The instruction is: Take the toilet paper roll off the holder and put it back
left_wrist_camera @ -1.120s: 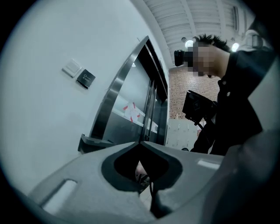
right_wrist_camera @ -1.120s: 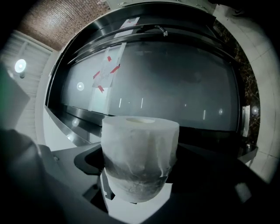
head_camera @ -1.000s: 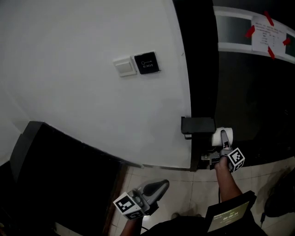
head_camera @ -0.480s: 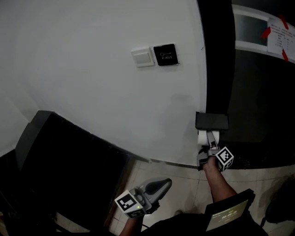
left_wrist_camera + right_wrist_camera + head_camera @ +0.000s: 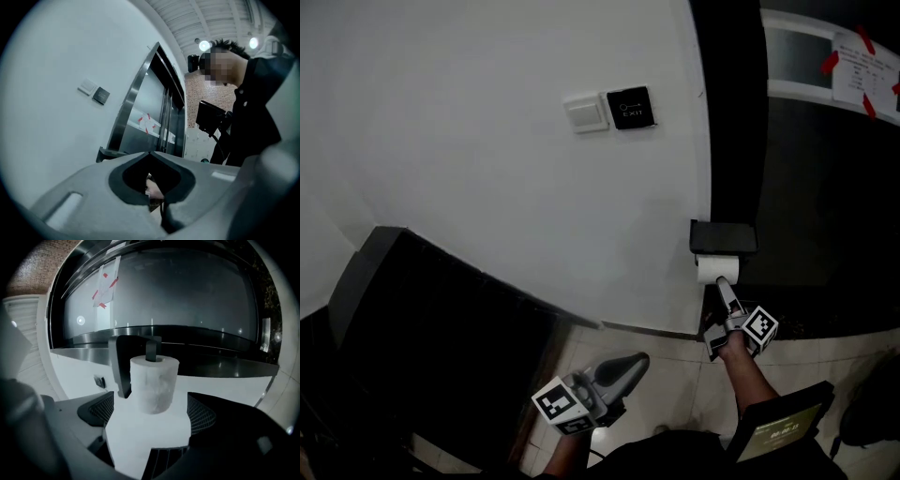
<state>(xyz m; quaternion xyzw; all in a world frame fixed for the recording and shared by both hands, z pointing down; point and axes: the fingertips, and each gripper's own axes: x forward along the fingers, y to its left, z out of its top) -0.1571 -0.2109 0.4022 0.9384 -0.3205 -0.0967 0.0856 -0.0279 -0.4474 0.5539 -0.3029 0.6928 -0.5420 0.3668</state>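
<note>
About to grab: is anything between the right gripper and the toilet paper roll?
Nothing visible. The right gripper has just been opening its jaws wide. The toilet paper roll sits on the holder at their tips, with the pads clear of it.

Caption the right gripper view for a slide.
Right tool, jaws just opened wider, lined up on the toilet paper roll on its black holder; roll in the gap, untouched.
</note>
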